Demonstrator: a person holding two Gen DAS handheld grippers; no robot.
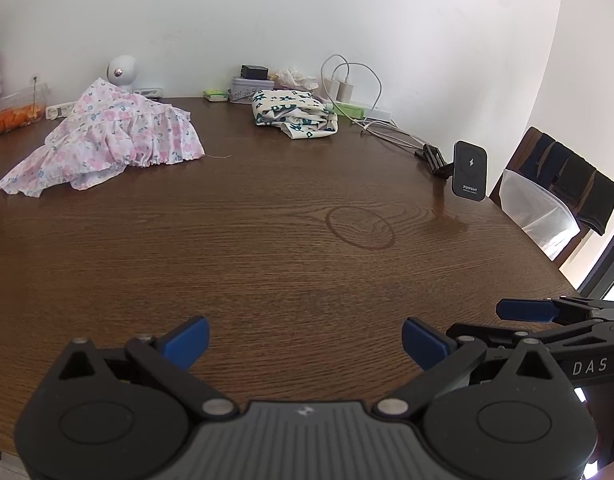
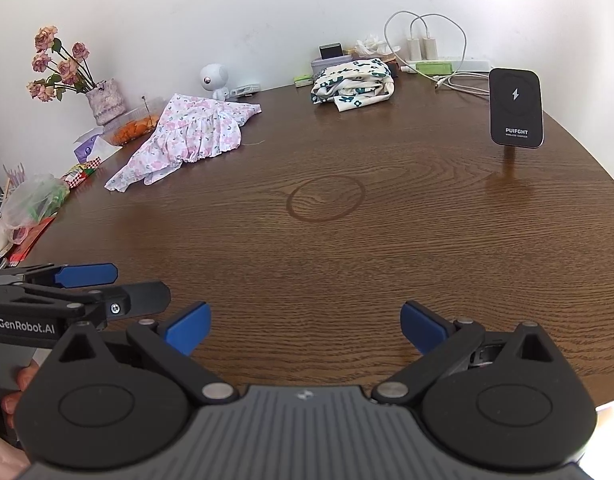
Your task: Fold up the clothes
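Observation:
A pink floral garment (image 1: 107,140) (image 2: 187,136) lies crumpled at the far left of the dark wooden table (image 1: 287,240) (image 2: 347,240). A white garment with green flowers (image 1: 295,114) (image 2: 353,82) sits folded in a bundle at the far middle. My left gripper (image 1: 305,340) hovers open over the near table edge, nothing between its blue pads. My right gripper (image 2: 305,326) is open too, beside it on the right and equally far from both garments. Each gripper shows at the edge of the other's view.
A black wireless charger stand (image 1: 470,171) (image 2: 515,108) rises at the right. Chargers and cables (image 1: 355,88) line the back wall. A small white robot toy (image 1: 121,72), a flower vase (image 2: 105,100), a food container (image 2: 135,128) and bags crowd the left. A chair (image 1: 559,188) stands right.

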